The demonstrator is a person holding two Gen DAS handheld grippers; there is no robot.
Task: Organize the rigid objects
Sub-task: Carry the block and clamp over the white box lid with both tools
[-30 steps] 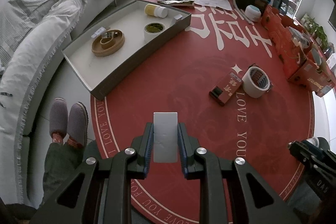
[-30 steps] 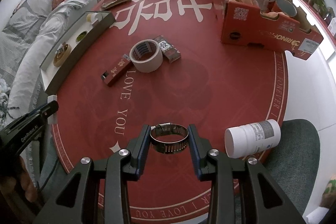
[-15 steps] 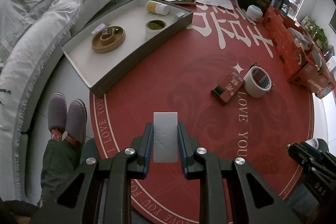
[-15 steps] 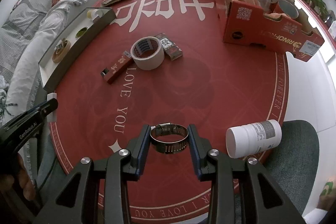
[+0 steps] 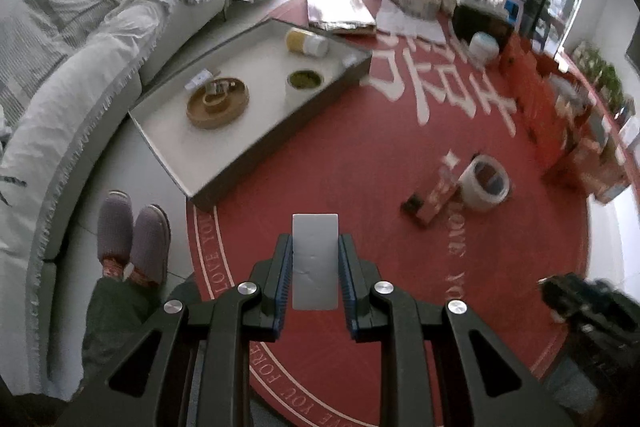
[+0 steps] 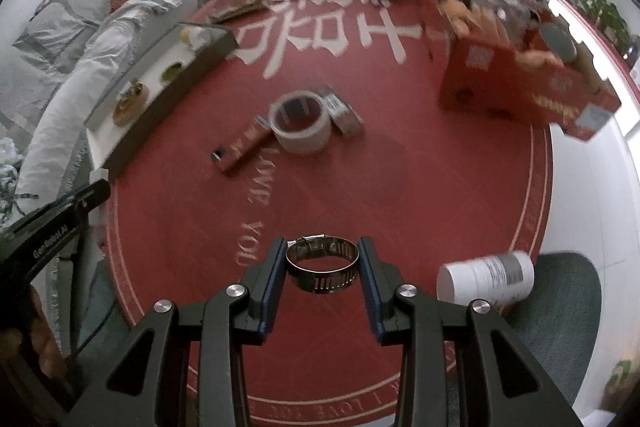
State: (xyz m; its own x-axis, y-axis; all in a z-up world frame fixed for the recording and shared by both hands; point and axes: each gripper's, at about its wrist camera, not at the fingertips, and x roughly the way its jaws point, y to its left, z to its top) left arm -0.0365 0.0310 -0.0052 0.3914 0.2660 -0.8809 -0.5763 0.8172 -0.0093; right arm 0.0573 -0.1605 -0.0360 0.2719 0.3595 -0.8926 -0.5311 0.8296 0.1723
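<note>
My left gripper (image 5: 315, 247) is shut on a flat white rectangular block (image 5: 315, 261), held above the red round table (image 5: 360, 163). My right gripper (image 6: 323, 255) is shut on a metal hose clamp (image 6: 322, 263), also held over the table. Ahead to the left lies a shallow white tray (image 5: 172, 131) with a wooden dish (image 5: 217, 103), a small green-filled tub (image 5: 305, 79) and a yellow bottle (image 5: 306, 41) in it. On the table lie a roll of masking tape (image 6: 301, 127), a red slim box (image 6: 240, 151) and a small patterned box (image 6: 344, 113).
A white pill bottle (image 6: 486, 277) lies at the table's right edge by a green seat. Open red cartons (image 6: 516, 83) stand at the right. Papers and jars crowd the far side. A grey sofa (image 5: 80, 67) runs along the left; a person's slippered feet (image 5: 132, 239) rest below.
Both views have shifted slightly, so the tray and tape sit a little lower in frame. Both grips are unchanged.
</note>
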